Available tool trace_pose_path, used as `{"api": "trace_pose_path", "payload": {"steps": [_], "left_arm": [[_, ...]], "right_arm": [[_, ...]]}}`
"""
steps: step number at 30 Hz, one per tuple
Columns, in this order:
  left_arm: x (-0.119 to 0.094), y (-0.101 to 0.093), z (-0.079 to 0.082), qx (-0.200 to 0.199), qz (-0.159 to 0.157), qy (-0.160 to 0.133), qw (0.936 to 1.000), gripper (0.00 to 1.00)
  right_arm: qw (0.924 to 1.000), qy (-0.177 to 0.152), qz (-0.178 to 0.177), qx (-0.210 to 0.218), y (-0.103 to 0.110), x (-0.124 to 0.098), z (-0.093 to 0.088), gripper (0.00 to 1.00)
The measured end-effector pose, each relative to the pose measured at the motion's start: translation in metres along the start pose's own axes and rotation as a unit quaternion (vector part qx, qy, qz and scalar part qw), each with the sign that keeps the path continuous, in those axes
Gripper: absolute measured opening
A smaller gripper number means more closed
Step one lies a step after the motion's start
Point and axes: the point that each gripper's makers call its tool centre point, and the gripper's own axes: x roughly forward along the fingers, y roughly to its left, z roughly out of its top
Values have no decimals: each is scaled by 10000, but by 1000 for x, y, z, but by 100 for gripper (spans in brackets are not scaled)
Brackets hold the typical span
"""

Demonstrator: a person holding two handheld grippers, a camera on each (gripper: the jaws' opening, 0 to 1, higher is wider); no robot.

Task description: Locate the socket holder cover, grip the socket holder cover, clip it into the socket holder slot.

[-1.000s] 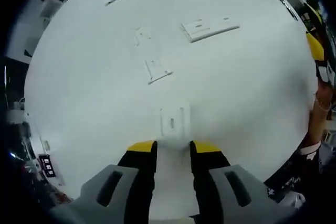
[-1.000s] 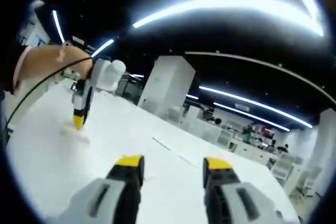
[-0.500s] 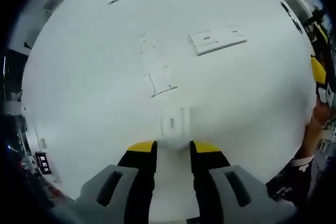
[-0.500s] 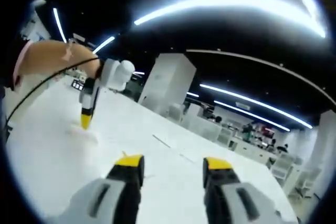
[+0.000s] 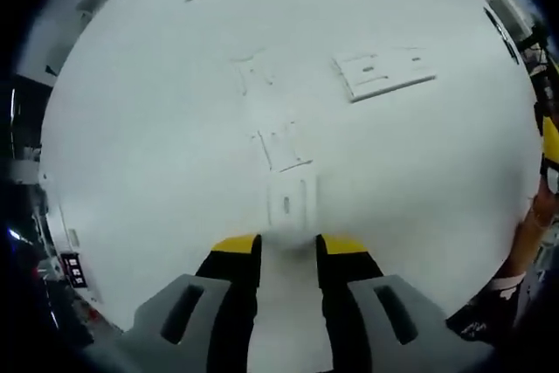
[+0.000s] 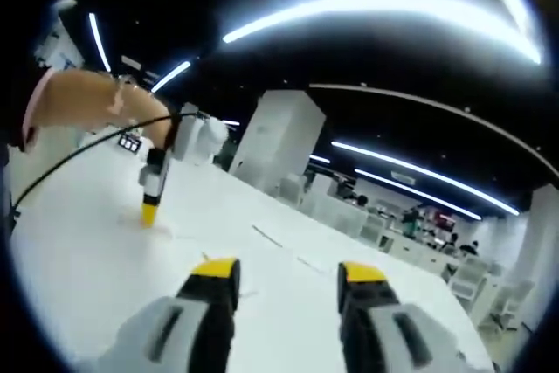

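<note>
Left gripper view: L gripper (image 5: pixel 288 246) fingers apart, empty, just short of small white cover (image 5: pixel 291 201) flat on worktop (image 5: pixel 131 146) | holder strip (image 5: pixel 384 72) further off | R gripper (image 6: pixel 288 272) fingers apart, idle | advice: straddle cover squarely, close on edges.

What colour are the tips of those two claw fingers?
Yellow, on black fingers, clearest in the left gripper view.
</note>
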Motion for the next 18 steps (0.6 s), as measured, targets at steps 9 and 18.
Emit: {"api": "trace_pose_path", "payload": {"steps": [9, 18], "left_arm": [[7, 1, 10, 48, -66, 74, 9999, 26], [10, 4, 16, 61, -53, 77, 9999, 26]], "right_arm": [[10000, -4, 10, -11, 1, 0, 0, 46], [10000, 4, 26, -30, 1, 2, 0, 46]]}}
